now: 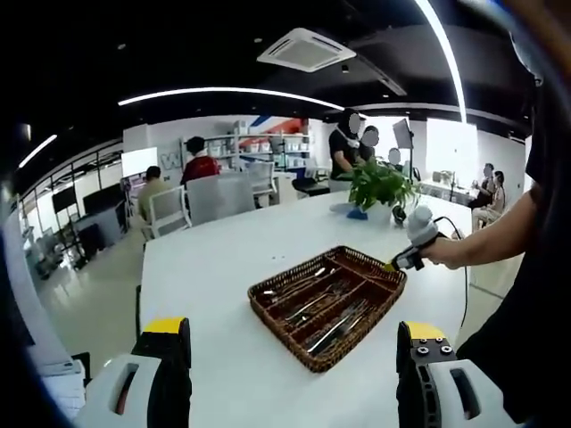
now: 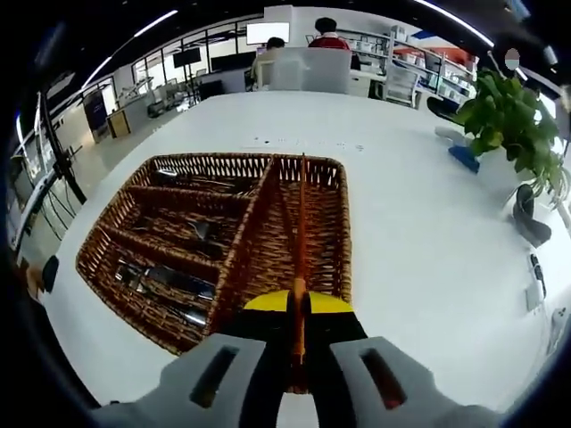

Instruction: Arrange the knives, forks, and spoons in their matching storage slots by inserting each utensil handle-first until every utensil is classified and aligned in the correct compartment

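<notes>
I see a large white surface (image 1: pixel 268 241) in an open office with a dark ceiling, curved light strips and a ceiling air unit (image 1: pixel 306 49). White chairs (image 1: pixel 219 196) stand along its far edge, and shelving lines the back wall. I count at least six people in the left gripper view, seated or standing well beyond the surface. One potted plant (image 1: pixel 381 185) stands on the far part of the surface; in the right gripper view it sits to the right (image 2: pixel 510 120), with a blue object (image 2: pixel 464 158) just beside it.

One wicker tray (image 1: pixel 290 334) rests on the surface. In the right gripper view I count four compartments: three short ones on the left and one long one on the right (image 2: pixel 326 236). Metal utensils (image 2: pixel 165 281) lie in the three left compartments; I cannot count them or tell knives from forks and spoons.

The left gripper (image 1: pixel 294 357) hovers near the tray's near side, its jaws wide apart and holding nothing. The right gripper (image 2: pixel 299 343) sits at the tray's rim, its jaws clamped on one thin orange-brown rod (image 2: pixel 302 223) that reaches out over the long compartment. In the left gripper view a person's hand (image 1: pixel 446 251) holds that gripper (image 1: pixel 394 264) at the tray's far corner.
</notes>
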The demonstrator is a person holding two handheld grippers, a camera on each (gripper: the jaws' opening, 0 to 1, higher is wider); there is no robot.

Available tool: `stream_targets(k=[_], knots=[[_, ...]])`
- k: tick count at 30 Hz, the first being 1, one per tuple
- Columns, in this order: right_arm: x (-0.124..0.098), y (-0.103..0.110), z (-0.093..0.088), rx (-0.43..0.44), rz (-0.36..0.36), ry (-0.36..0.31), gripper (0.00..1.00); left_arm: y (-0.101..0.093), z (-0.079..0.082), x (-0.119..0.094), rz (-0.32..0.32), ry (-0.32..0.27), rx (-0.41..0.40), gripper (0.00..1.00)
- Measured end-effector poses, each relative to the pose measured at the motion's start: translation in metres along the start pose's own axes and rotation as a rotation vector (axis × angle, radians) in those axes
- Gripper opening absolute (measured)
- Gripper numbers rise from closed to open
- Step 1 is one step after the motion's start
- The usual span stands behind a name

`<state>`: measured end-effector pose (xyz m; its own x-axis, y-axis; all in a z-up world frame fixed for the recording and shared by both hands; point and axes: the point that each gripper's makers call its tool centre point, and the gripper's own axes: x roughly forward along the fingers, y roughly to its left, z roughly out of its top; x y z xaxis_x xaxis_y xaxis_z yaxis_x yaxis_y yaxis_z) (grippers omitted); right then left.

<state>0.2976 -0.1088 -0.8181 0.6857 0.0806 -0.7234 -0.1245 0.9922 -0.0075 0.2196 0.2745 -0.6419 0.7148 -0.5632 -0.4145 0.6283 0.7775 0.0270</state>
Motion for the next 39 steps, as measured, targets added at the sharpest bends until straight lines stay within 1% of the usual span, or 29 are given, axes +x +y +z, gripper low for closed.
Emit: stream_targets(k=[11,13,17,22,30,35,39], knots=[[-0.001,0.006,-0.012,0.012,0.003,0.029,0.02,0.0,0.0,0.006,-0.007,0.003,-0.003,1.0],[0.0,0.006,-0.016,0.027,0.003,0.051,0.02,0.0,0.0,0.006,-0.009,0.006,-0.003,1.0],[0.0,0.005,-0.016,0.023,0.003,0.055,0.02,0.002,0.0,0.005,-0.005,0.006,-0.005,1.0],[0.005,0.006,-0.018,0.031,0.009,0.08,0.02,0.004,-0.001,0.005,-0.004,0.011,-0.005,1.0],[0.013,0.009,-0.019,0.01,0.014,0.117,0.02,0.005,0.001,0.004,0.001,0.009,-0.011,1.0],[0.02,0.013,-0.025,0.008,0.031,0.166,0.02,0.008,-0.001,0.002,0.005,0.011,-0.016,1.0],[0.023,0.015,-0.027,0.006,0.038,0.179,0.02,0.009,-0.002,0.002,0.008,0.012,-0.019,1.0]])
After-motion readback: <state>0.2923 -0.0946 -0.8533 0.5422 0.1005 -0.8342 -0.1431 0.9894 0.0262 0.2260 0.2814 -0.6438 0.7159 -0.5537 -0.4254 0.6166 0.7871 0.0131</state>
